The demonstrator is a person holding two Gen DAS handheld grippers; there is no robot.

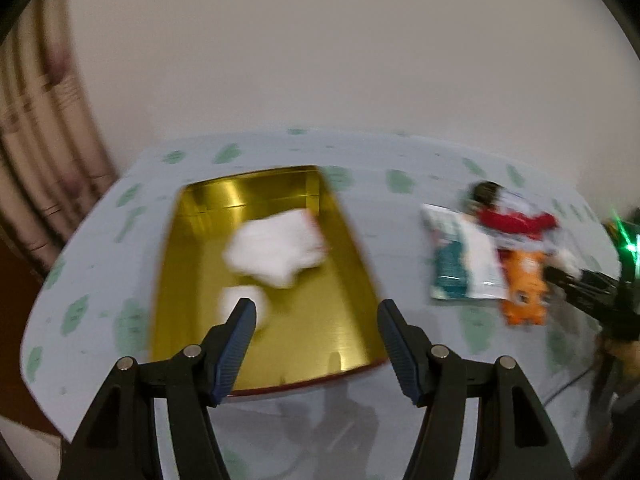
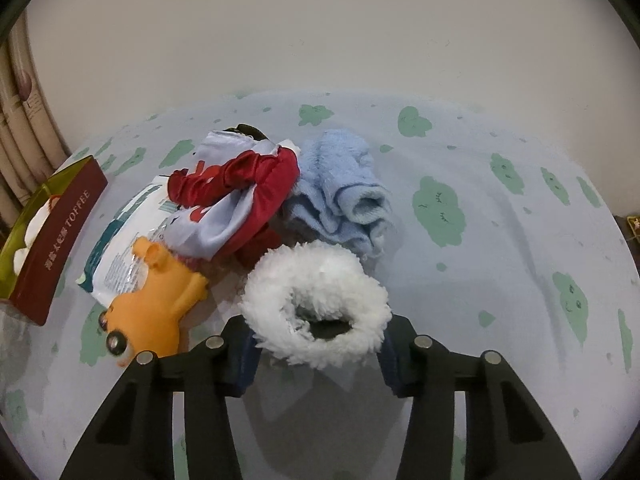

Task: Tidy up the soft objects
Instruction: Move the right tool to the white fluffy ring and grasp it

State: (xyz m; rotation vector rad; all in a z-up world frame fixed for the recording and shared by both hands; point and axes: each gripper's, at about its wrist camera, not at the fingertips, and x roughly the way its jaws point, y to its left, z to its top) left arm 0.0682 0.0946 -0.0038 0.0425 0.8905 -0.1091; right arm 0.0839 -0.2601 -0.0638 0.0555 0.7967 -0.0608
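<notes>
Right gripper point(image 2: 318, 344) pinches a white fluffy ring point(image 2: 316, 304) on the cloud-print cloth point(image 2: 500, 260); left gripper point(image 1: 316, 324) gapes wide, empty, above the gold tin point(image 1: 340, 264) holding white cloth point(image 1: 276, 248).

A fluffy white fleece ring point(image 2: 316, 304) with a dark hollow middle sits low in the centre of the right wrist view, pinched between the pads of the right hand-held gripper point(image 2: 316, 336). Above it, right of centre, lies a crumpled pale-blue terry cloth point(image 2: 340, 188). Touching that on its left is a bunched red-and-grey satin garment point(image 2: 236, 188), which overlaps a flat white-and-teal plastic packet point(image 2: 120, 240). An orange rubber animal toy point(image 2: 156, 304) lies on its back at lower left, against the packet. At far left stands the open gold-lined rectangular tin point(image 2: 68, 236) with maroon sides; in the left wrist view it holds crumpled white soft cloth point(image 1: 276, 248) near its centre.
</notes>
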